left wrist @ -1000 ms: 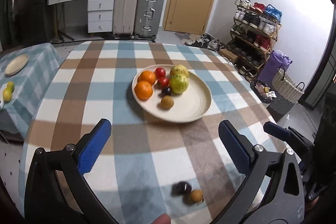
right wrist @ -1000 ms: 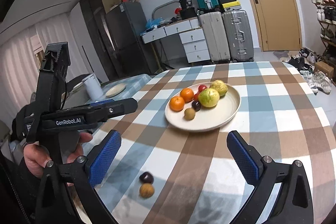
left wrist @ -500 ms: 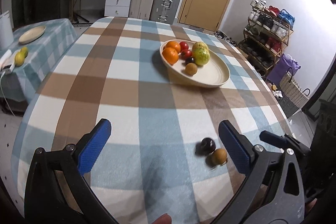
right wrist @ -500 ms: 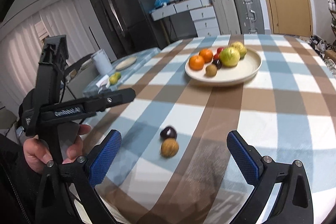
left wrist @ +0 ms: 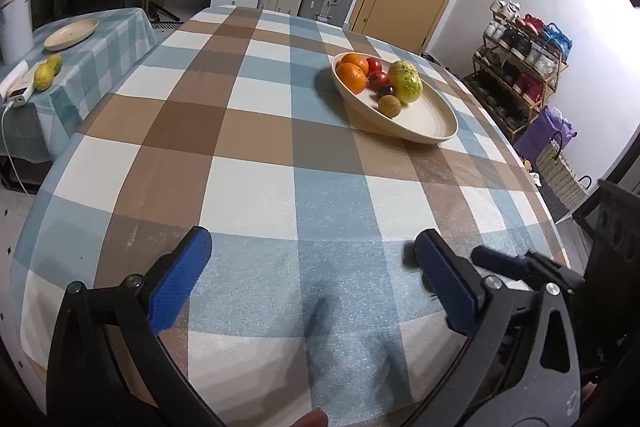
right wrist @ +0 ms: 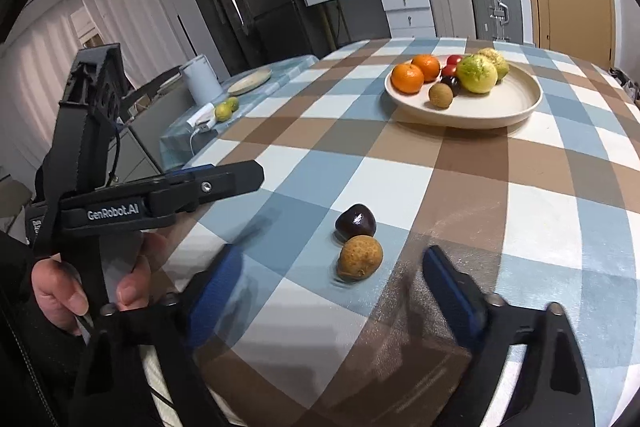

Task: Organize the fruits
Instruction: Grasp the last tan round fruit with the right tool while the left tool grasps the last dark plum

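Observation:
A cream plate (right wrist: 504,103) at the far side of the checked tablecloth holds two oranges (right wrist: 408,78), red tomatoes, green-yellow fruits (right wrist: 477,74), a dark fruit and a brown one. Two loose fruits lie near the table's front: a dark round fruit (right wrist: 355,221) touching a brown round fruit (right wrist: 360,258). My right gripper (right wrist: 334,287) is closing, with the brown fruit just ahead between its blue pads, untouched. My left gripper (left wrist: 314,279) stands open over bare cloth. The plate (left wrist: 432,115) lies far ahead of it, and its right finger hides the loose fruits.
A hand holds the left gripper (right wrist: 248,177) to the left of the loose fruits. A side table (left wrist: 116,27) on the left carries an empty plate, two green-yellow fruits (left wrist: 46,75), a white kettle and a power strip. Suitcases, a door and a shoe rack (left wrist: 524,59) stand beyond.
Both grippers have sunk toward the table's front. The loose fruits have come up close to the right gripper, whose jaws have narrowed. In the left view they slid behind the right finger.

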Demonstrator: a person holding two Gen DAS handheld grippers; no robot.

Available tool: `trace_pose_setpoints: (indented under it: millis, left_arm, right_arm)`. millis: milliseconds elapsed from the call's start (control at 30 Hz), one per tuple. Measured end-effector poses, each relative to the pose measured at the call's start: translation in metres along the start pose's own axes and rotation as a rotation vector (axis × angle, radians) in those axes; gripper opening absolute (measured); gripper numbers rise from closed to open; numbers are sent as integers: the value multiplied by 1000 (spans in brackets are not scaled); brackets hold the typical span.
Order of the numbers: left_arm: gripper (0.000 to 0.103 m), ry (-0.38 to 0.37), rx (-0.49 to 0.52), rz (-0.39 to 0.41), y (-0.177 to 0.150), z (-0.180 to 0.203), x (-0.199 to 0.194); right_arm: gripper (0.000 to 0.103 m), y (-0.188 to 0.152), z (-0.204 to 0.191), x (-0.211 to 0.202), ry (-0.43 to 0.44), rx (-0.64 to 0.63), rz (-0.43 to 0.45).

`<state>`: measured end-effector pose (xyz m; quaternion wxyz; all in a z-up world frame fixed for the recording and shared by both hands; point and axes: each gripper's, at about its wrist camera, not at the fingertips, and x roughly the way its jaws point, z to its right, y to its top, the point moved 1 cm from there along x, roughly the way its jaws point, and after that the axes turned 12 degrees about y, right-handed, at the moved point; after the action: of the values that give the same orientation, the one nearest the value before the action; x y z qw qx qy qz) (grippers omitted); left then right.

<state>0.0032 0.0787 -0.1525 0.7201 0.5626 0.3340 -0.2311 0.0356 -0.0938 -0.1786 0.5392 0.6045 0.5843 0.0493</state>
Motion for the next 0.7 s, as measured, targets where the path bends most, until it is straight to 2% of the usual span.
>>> trace_pose_setpoints:
  millis: [33, 100, 233, 300, 333, 367, 400, 533, 700]
  left_arm:
    - [102, -7, -6, 6, 0, -1, 0]
    - [102, -12, -4, 6, 1, -2, 0]
    - [102, -22, 5, -8, 3, -1, 5]
    - [102, -27, 2, -19, 4, -1, 8]
    - [102, -27, 1, -25, 3, 0, 10]
    - [102, -26, 2, -30, 3, 0, 11]
    - [102, -25, 2, -36, 3, 1, 13]
    - [102, -23, 15, -47, 4, 6, 17]
    - [102, -23, 50, -55, 6, 18, 20]
  right_arm:
    - [80, 0, 2, 2, 4, 10, -8]
    - [67, 0, 6, 6, 5, 30, -18]
    - [56, 1, 13, 10, -15, 55, -29]
    - [41, 1, 15, 9, -17, 61, -23]
    - [37, 1, 16, 9, -11, 62, -22]
    - [28, 0, 16, 8, -9, 61, -23]
    - [25, 0, 16, 8, -3, 51, -26]
    - [25, -3, 12, 6, 11, 7, -32]
    - [25, -2, 17, -6, 23, 16, 11]
